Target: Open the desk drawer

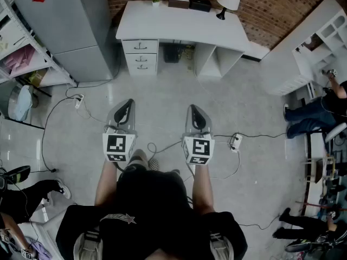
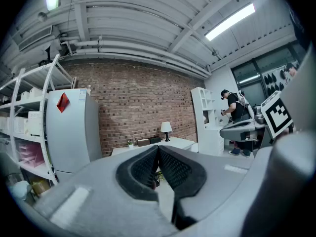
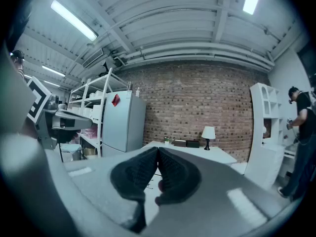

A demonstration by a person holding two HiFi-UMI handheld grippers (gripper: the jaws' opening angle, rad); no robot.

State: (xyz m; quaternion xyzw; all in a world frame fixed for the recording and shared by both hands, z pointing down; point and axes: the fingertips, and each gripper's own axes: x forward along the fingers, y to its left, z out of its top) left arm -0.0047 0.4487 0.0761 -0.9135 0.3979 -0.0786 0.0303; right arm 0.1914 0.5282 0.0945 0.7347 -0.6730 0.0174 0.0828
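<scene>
While the flat white bench stands by the rough brick wall, the left claw and right claw are pinched together, empty.

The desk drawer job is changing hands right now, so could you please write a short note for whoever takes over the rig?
Left tool: jaws together, empty, held in the air.
Right tool: jaws together, empty, beside the left one.
Desk: ahead, across the floor, touched by neither tool. Its three drawers are stacked at the picture's left end, all shut.
Done: nothing yet.
Left: walk up, take a drawer handle and pull the drawer open.
</scene>
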